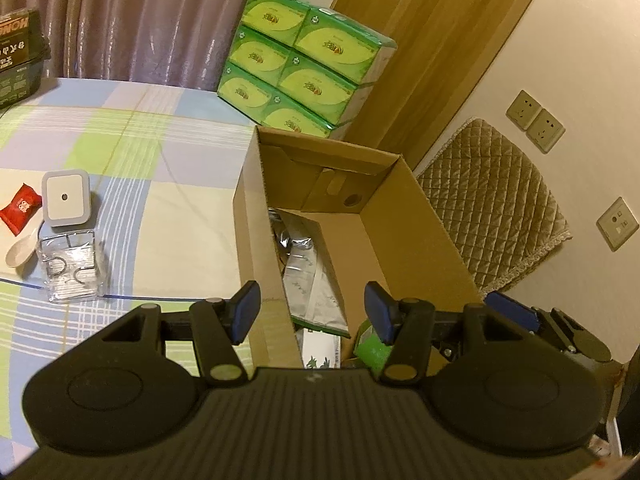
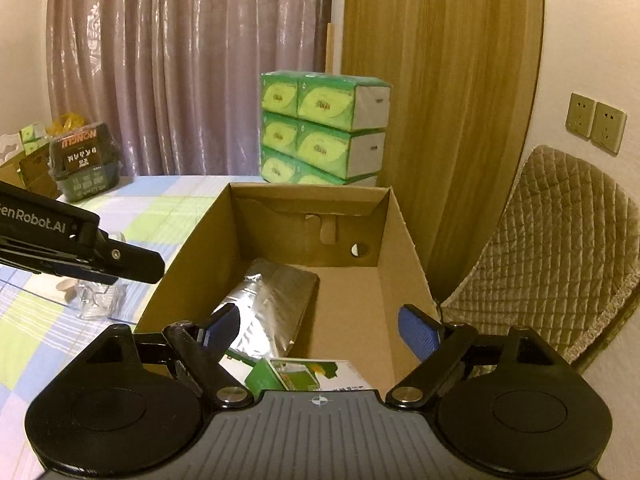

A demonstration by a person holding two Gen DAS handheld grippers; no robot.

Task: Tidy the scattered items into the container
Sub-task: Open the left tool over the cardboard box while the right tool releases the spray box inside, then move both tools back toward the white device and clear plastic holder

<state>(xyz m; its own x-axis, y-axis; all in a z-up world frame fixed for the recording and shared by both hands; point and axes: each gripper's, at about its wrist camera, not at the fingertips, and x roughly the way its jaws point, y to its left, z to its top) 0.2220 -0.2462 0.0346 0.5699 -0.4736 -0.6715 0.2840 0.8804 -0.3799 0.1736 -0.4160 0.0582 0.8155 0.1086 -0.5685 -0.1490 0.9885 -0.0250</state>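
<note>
Cardboard box [image 2: 404, 248]: open-topped, straight ahead of and below my right fingers; its near left wall runs between my left fingers in the left wrist view. This is where everything goes.
Silver pouch [image 2: 272, 304]: already lying in the box, just beyond my right fingers' left pad.
Green-and-white carton [image 2: 308, 374]: in the box, right under my right fingers, touching neither pad as far as I can see.
Right gripper [image 2: 326, 334]: fingers wide apart, nothing between the pads. I judge the drop done; best to lift straight up so I don't snag the box wall.
Left gripper [image 1: 312, 312]: fingers partly apart and empty, poised over the box's left wall.
Clear plastic pack [image 1: 72, 268]: on the checked cloth, well off to the left of my left fingers; likely my next pick. It looks slippery, so I should close across its flat sides.
White square gadget [image 1: 66, 198]: just beyond the pack.
White spoon [image 1: 20, 250]: left of the pack.
Red sachet [image 1: 20, 208]: farthest left.
</note>
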